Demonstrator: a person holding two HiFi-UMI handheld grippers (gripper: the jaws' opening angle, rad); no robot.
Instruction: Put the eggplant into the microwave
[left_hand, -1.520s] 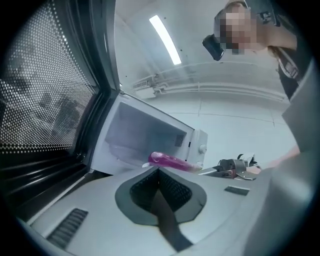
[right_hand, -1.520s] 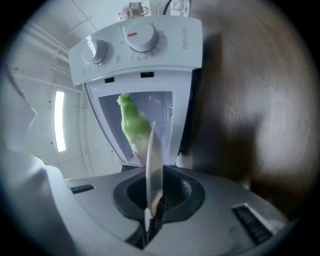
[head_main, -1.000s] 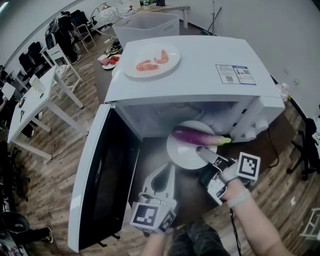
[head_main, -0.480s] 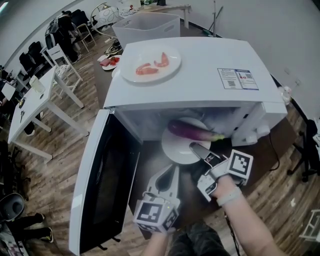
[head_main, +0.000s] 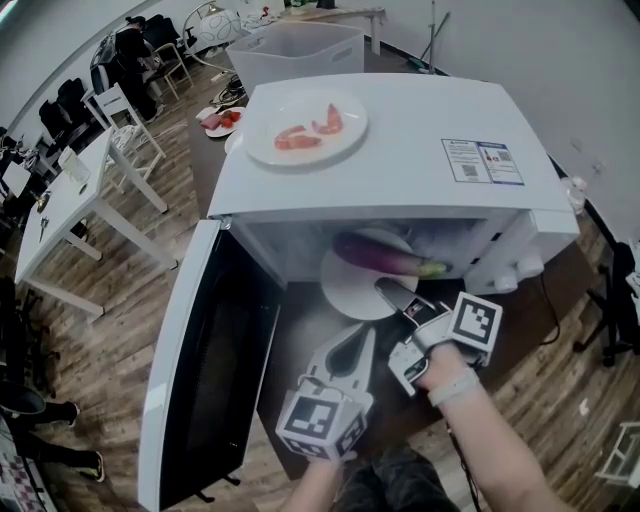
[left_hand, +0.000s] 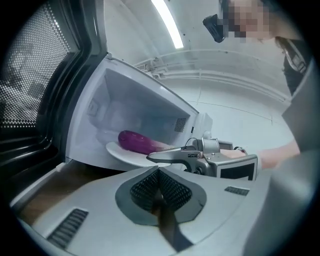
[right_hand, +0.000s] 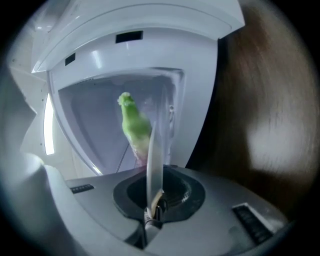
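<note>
A purple eggplant (head_main: 385, 257) with a green stem lies on a white plate (head_main: 345, 285), which is partly inside the open white microwave (head_main: 400, 150). My right gripper (head_main: 388, 292) is shut on the plate's near rim. In the right gripper view the plate (right_hand: 152, 150) stands edge-on between the jaws, with the eggplant's green stem (right_hand: 132, 125) beyond it. My left gripper (head_main: 362, 340) hovers below the plate in front of the cavity, shut and holding nothing. The left gripper view shows the eggplant (left_hand: 134, 141), the plate (left_hand: 120, 151) and the right gripper (left_hand: 155, 157) at the microwave's mouth.
The microwave door (head_main: 200, 360) hangs wide open at the left. On top of the microwave sits a second white plate (head_main: 305, 127) with red food. A white table (head_main: 70, 190), chairs and a grey bin (head_main: 295, 50) stand farther back on the wooden floor.
The plate with the eggplant has gone farther into the microwave cavity, carried by my right gripper. My left gripper has shifted slightly right and toward the microwave.
</note>
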